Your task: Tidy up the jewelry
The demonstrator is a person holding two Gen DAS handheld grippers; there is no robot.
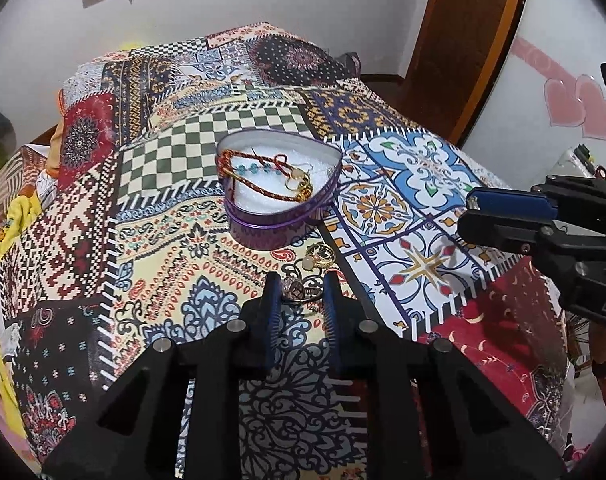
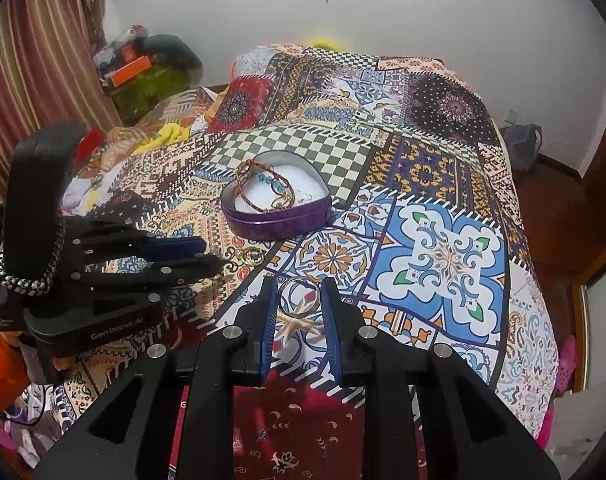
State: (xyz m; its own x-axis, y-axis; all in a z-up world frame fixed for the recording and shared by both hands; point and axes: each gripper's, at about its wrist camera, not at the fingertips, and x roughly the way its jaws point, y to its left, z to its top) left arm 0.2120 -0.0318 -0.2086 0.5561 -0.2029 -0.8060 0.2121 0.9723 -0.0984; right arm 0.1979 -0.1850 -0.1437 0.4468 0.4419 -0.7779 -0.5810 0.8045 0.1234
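A purple heart-shaped tin (image 1: pixel 263 232) sits on the patterned bedspread, also in the right wrist view (image 2: pixel 279 224). It holds a red-gold braided bracelet (image 1: pixel 263 192), turquoise beads and an earring. My left gripper (image 1: pixel 301 284) has a silver ring with a round ornament (image 1: pixel 299 292) between its fingers, which touch its sides. A gold ring with a pale stone (image 1: pixel 319 258) lies on the cloth just beyond. My right gripper (image 2: pixel 297 294) has a thin metal bangle (image 2: pixel 299 298) between its fingers, which touch its sides. The left gripper shows in the right wrist view (image 2: pixel 207 256).
The patchwork bedspread (image 1: pixel 423 184) covers the whole bed (image 2: pixel 443 240). Loose clothes lie at the bed's left side (image 2: pixel 159 136). A striped curtain (image 2: pixel 43 60) and cluttered shelf stand far left. A wooden door frame (image 1: pixel 463 40) is at right. The right gripper shows in the left wrist view (image 1: pixel 503 216).
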